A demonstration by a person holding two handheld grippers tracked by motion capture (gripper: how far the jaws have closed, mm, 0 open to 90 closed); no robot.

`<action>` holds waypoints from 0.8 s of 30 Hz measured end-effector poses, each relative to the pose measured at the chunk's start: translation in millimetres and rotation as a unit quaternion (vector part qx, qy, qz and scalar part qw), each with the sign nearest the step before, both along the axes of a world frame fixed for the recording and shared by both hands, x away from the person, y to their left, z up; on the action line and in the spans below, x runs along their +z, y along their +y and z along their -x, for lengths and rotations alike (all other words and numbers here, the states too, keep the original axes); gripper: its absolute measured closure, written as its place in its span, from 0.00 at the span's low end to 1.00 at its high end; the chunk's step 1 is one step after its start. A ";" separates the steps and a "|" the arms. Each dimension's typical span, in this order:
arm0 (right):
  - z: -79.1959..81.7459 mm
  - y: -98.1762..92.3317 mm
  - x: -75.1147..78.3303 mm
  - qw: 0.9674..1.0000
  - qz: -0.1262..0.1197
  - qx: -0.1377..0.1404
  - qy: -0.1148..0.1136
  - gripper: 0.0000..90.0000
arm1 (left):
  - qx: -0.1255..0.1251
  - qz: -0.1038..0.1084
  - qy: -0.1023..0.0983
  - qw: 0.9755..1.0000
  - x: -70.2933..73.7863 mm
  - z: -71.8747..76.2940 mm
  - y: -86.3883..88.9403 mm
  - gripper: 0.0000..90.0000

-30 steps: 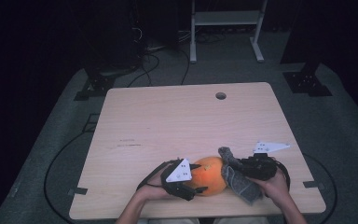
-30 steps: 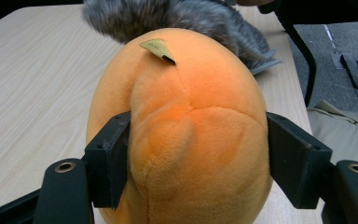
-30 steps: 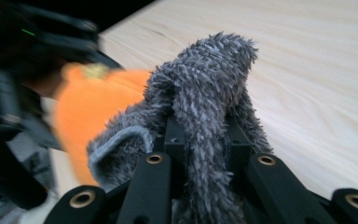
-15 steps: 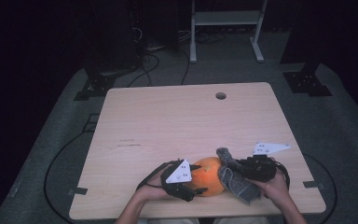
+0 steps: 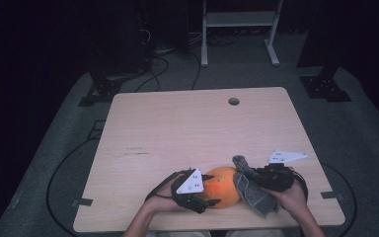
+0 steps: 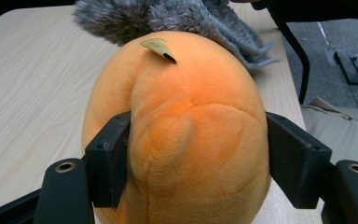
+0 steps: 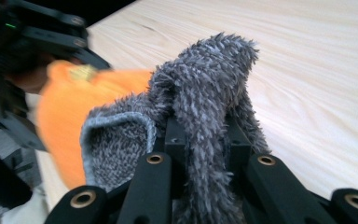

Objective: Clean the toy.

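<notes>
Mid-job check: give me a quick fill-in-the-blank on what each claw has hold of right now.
1. The left claw is shut on the ____ plush toy.
2. The right claw pinches a fuzzy ____ cloth.
3. The cloth lies against the toy's ____ side in the high view.
4. Everything rests on a light ____ table.

Missing words: orange; grey; right; wooden

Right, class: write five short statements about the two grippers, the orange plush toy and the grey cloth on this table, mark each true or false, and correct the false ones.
1. The left gripper clamps the orange plush toy. True.
2. The right gripper stands open and holds nothing. False: it is shut on the grey fuzzy cloth.
3. The cloth touches the toy. True.
4. The toy lies at the table's far edge. False: near edge.
5. The table has a round hole. True.
</notes>
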State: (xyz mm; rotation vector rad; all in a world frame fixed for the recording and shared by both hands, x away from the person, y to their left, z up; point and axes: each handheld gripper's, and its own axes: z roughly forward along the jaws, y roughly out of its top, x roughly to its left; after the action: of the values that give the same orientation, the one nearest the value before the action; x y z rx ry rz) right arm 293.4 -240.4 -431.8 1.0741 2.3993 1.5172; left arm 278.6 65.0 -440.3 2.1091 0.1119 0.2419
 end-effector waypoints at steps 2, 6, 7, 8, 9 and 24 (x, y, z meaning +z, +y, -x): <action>3.1 -0.4 7.0 1.000 -0.018 0.008 -0.011 0.85 | 0.008 0.005 0.002 1.000 -0.5 -0.9 0.6 0.31; 3.3 10.7 8.7 0.999 -0.012 0.026 -0.020 0.85 | 0.042 0.013 0.007 0.999 -0.6 -4.6 -1.3 0.20; 1.2 10.1 4.2 1.000 -0.015 0.022 -0.012 0.85 | 0.045 0.015 0.008 0.999 -1.1 -4.7 -1.9 0.20; -1.5 7.2 0.3 1.000 -0.019 0.019 -0.003 0.85 | 0.046 0.016 0.008 0.999 -1.4 -4.5 -2.4 0.21; -3.7 4.6 -2.2 1.000 -0.019 0.014 0.003 0.85 | 0.046 0.016 0.005 0.999 -1.1 -3.8 -3.1 0.22; -11.0 -3.6 -13.2 0.999 -0.024 0.006 0.042 0.85 | 0.045 0.019 0.016 0.999 -3.0 -7.7 7.5 0.22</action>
State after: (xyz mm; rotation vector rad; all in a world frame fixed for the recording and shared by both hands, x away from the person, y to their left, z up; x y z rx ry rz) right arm 304.5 -244.0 -445.0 1.1587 2.4403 1.5704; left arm 286.3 72.5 -443.3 2.0734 0.2282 0.2585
